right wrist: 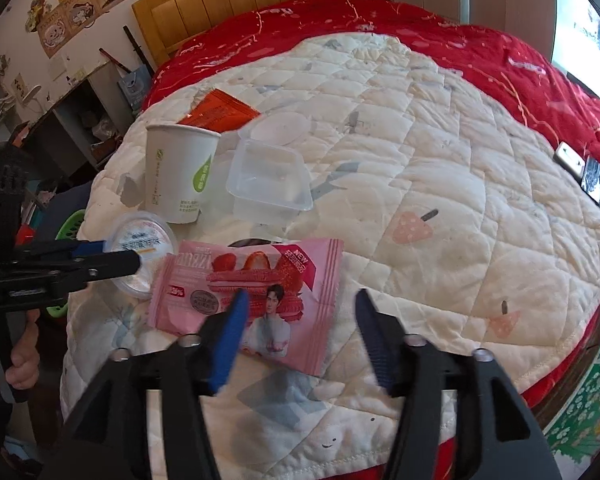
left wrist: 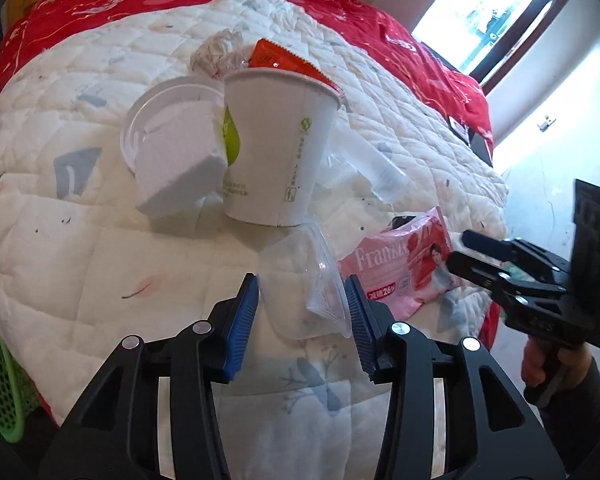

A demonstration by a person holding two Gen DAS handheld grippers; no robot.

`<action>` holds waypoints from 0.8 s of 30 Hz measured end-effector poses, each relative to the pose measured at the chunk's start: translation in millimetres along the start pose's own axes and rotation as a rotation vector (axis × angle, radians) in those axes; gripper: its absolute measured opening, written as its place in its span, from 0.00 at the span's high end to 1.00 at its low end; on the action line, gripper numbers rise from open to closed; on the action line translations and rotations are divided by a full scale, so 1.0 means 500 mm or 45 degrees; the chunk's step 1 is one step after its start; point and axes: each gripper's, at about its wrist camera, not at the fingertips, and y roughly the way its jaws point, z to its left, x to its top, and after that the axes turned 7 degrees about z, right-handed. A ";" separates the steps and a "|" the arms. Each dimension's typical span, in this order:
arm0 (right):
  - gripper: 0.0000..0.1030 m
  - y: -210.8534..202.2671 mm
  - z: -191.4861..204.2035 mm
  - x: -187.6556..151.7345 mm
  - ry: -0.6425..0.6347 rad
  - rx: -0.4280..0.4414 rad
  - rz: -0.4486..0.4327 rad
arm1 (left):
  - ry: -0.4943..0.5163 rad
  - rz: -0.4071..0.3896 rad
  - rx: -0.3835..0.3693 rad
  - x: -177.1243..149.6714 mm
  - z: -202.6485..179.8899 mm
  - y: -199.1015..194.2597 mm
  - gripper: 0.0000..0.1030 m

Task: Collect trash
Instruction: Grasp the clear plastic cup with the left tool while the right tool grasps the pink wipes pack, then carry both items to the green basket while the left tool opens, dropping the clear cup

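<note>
Trash lies on a white quilt on the bed. My left gripper (left wrist: 302, 316) is open with its jaws on either side of a small clear plastic cup (left wrist: 304, 292) lying on its side; in the right wrist view the cup (right wrist: 142, 256) shows its printed lid between the left gripper's fingers (right wrist: 112, 260). A pink Franzzi snack wrapper (right wrist: 256, 296) lies flat just in front of my open right gripper (right wrist: 300, 308); it also shows in the left wrist view (left wrist: 400, 276). A white paper cup (left wrist: 272, 148) stands upright behind.
An orange wrapper (right wrist: 220, 114), a clear plastic box (right wrist: 270, 178) and a round lid (left wrist: 160, 120) lie around the paper cup (right wrist: 176, 172). A white foam block (left wrist: 176, 164) leans on it. A green mesh basket (left wrist: 0, 360) stands beside the bed at left. Phones (right wrist: 588, 172) lie at the right edge.
</note>
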 end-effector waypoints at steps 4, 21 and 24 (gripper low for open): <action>0.18 -0.016 0.015 0.002 -0.098 0.004 -0.023 | -0.002 -0.020 0.049 -0.005 -0.004 -0.013 0.59; 0.11 0.056 0.166 0.011 -1.129 0.016 0.227 | -0.090 -0.105 0.121 -0.015 0.068 -0.115 0.60; 0.11 0.094 0.186 0.001 -1.253 -0.010 0.288 | -0.117 -0.108 0.139 -0.019 0.085 -0.123 0.60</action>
